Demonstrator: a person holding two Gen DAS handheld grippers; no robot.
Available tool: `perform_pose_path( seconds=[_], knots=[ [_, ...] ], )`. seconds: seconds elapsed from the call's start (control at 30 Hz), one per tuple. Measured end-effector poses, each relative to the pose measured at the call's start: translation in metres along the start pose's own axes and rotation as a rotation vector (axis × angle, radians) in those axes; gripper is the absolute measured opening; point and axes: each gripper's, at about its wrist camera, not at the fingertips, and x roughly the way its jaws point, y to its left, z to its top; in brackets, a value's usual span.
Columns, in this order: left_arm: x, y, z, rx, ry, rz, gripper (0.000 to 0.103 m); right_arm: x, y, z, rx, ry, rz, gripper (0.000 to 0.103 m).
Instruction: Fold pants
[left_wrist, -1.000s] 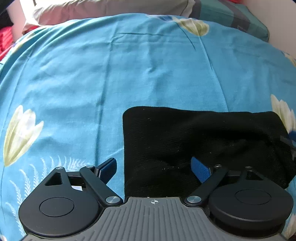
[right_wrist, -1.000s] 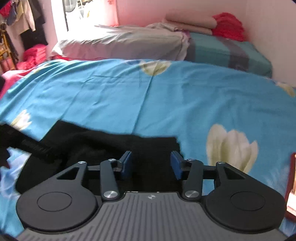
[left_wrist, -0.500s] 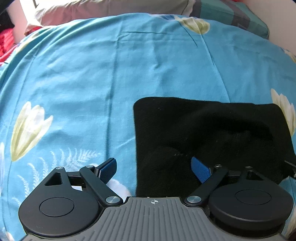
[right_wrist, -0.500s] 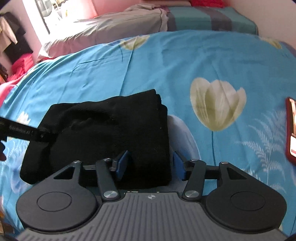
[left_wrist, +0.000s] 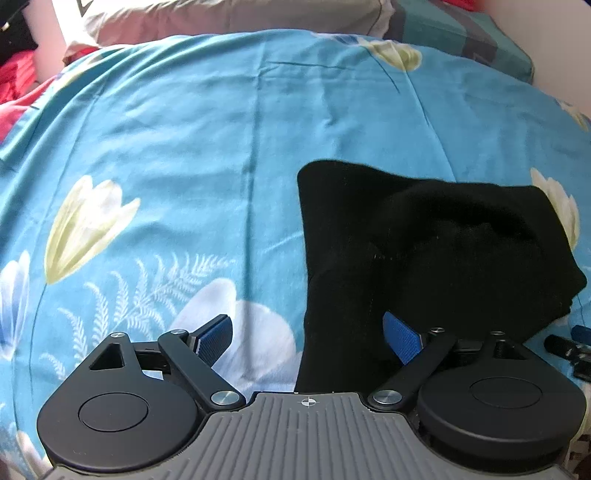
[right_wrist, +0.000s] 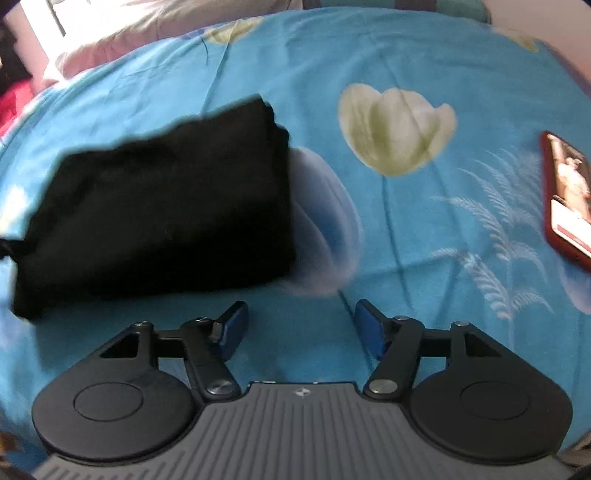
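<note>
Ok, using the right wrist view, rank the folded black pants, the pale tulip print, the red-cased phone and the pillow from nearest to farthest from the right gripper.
From the right gripper, fingers apart with nothing between them:
1. Folded black pants, just ahead, to the left.
2. Pale tulip print, ahead, to the right.
3. Red-cased phone, at the right edge; close to the tulip, hard to call.
4. Pillow, far back, upper left.

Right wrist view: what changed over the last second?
The right hand-held gripper backed off the folded black pants: a second ago its pads straddled the cloth edge, now the opening jaws frame only blue bedsheet. Left hand-held gripper slid leftward, wide open as before. Pants stay folded, phone unmoved.
</note>
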Motion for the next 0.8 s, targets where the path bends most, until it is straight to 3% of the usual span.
perform_pose_path(
  seconds=[0.27,0.4,0.8],
  knots=[
    [-0.019,0.000,-0.015,-0.001,0.005,0.016,0.103,-0.023,0.014,-0.008,-0.058,-0.007,-0.018,0.071],
    [-0.024,-0.005,-0.023,0.023,0.054,0.039,0.103,-0.035,0.025,-0.006,-0.076,-0.037,0.011,0.072],
    [-0.029,-0.014,-0.028,0.043,0.065,0.038,0.103,-0.063,0.063,-0.001,-0.127,-0.078,0.057,0.081]
  ],
)
